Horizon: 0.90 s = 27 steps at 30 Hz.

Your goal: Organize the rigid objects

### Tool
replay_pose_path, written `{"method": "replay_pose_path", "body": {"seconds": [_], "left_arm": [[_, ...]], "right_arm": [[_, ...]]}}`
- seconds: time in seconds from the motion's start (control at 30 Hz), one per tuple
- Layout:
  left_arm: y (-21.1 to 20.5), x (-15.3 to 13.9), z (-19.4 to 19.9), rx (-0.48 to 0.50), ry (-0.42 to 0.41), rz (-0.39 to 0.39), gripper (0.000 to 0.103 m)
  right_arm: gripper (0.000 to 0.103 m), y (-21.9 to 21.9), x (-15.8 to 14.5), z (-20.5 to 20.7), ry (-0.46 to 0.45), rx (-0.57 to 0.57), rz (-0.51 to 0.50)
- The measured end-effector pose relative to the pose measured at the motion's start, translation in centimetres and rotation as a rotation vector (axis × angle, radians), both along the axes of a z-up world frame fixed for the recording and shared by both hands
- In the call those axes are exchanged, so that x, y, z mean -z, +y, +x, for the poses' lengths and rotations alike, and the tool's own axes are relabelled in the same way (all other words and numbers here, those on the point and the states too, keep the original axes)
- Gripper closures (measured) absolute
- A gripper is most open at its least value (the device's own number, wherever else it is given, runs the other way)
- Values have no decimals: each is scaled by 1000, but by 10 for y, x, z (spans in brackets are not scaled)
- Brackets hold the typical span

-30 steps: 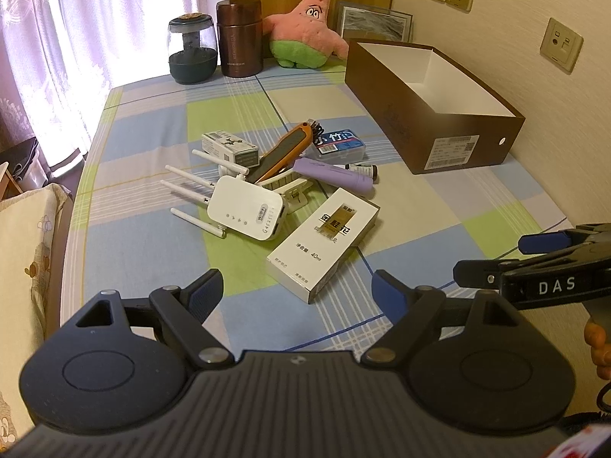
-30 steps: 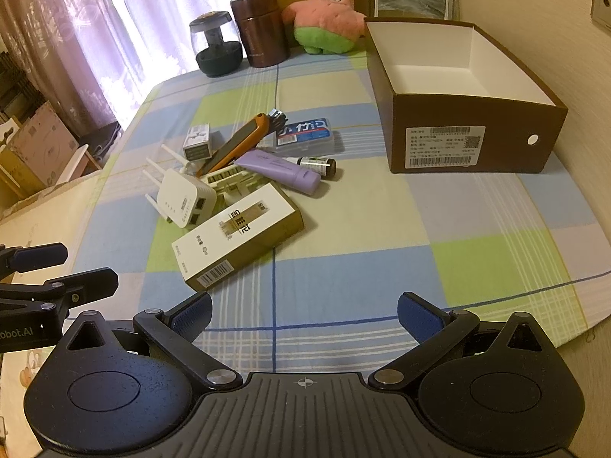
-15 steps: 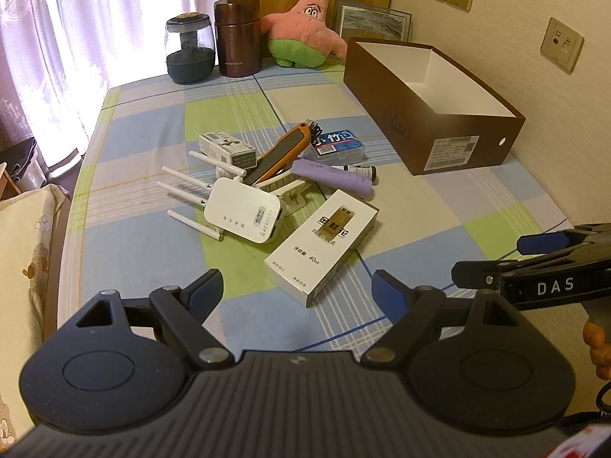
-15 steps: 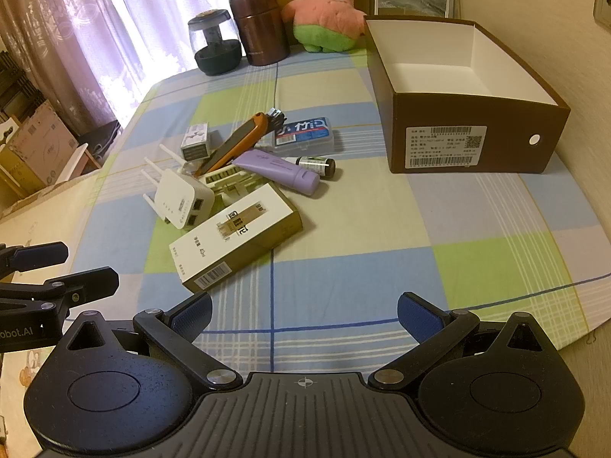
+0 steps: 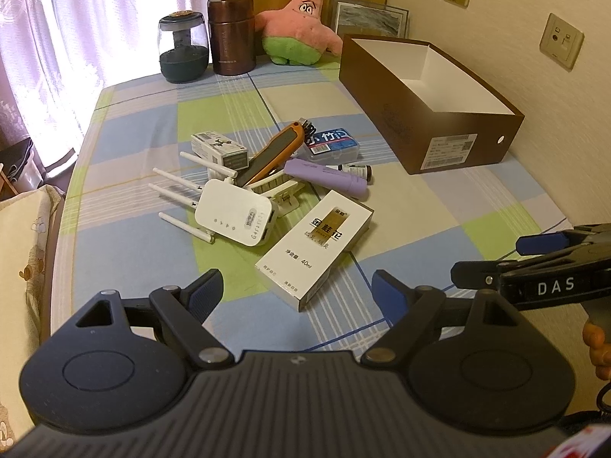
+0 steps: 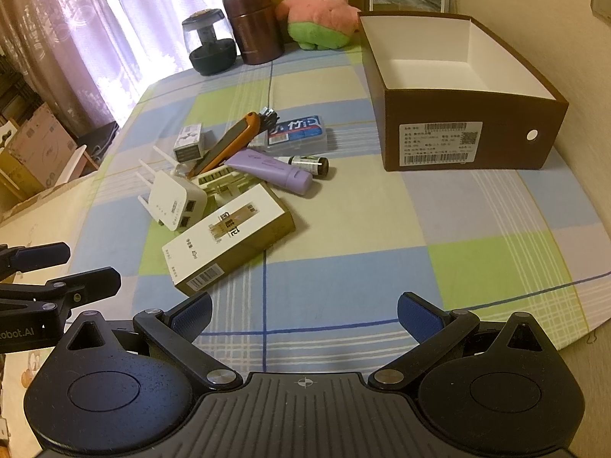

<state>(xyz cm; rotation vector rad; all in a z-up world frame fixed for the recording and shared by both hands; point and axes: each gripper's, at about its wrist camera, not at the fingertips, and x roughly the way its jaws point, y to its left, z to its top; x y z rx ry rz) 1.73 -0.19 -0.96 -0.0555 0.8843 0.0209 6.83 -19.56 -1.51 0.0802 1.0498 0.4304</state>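
we hover our left gripper [image 5: 296, 292] and right gripper [image 6: 304, 311], both spread and empty, near the white carton [image 5: 315, 242]; a clumsy grab could scatter the router [image 5: 233, 218] beside it.

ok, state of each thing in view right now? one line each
left tool: open, empty, above the near table edge
right tool: open, empty
brown shoebox: lid off, nothing visible inside
white carton: lying flat, closed
white router: lying flat, antennas out
purple tube: lying on its side, capped
orange utility knife: propped on the pile, blade unclear
blue case: shut, flat
brown canister: upright, lidded
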Motion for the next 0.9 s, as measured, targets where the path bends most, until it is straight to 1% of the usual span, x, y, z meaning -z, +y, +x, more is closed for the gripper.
{"method": "replay_pose_path", "body": {"seconds": [0.53, 0.77, 0.9], "left_arm": [[1, 11, 21, 21, 21, -15, 20], [7, 26, 36, 45, 21, -16, 20], [8, 44, 48, 79, 37, 1, 20]], "right_arm": [[2, -4, 9, 21, 26, -11, -1], [2, -8, 18, 33, 29, -18, -2], [2, -10, 24, 39, 32, -25, -8]]}}
